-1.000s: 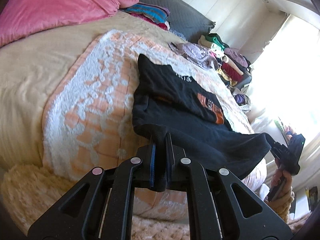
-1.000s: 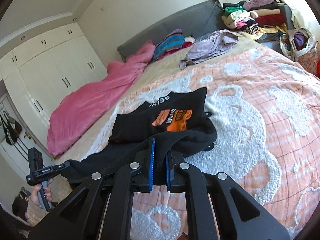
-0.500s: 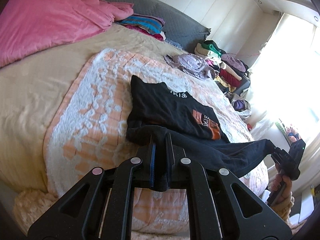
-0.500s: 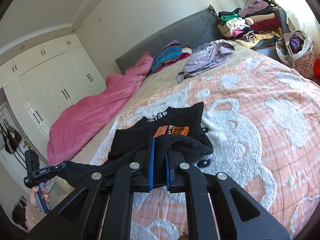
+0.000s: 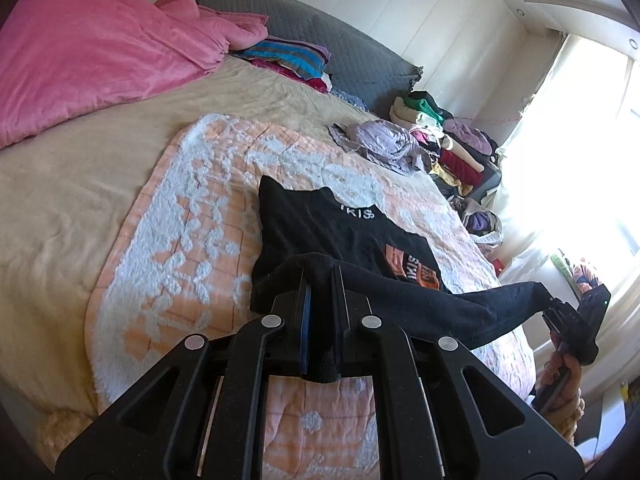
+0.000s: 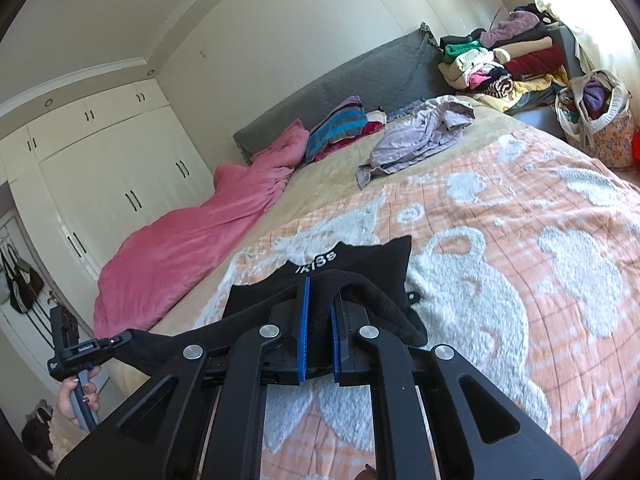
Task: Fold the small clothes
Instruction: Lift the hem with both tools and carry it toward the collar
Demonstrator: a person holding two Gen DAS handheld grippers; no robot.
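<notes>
In the left wrist view, the left claw (image 5: 320,280) fills the lower middle of the frame, its jaws clamped on a bunched edge of the black shirt (image 5: 344,232). The shirt's upper part lies flat on the orange and white quilt (image 5: 180,240) at centre frame, its collar lettering and orange print showing. The gripped hem stretches to the right edge, where the right claw (image 5: 550,305) pinches its other corner, held up by a hand (image 5: 562,380). A pink blanket (image 5: 88,52) fills the upper left; a lilac garment (image 5: 384,144) lies beyond the shirt.

In the right wrist view, the right claw (image 6: 319,298) at lower centre is closed on black shirt (image 6: 384,264) fabric between its blue pads (image 6: 306,328). The hem runs to the lower left, where the left claw (image 6: 122,336) grips it, carried by a hand (image 6: 74,398). The quilt (image 6: 520,280) spreads across the right, and a clothes pile (image 6: 504,64) sits at upper right.
</notes>
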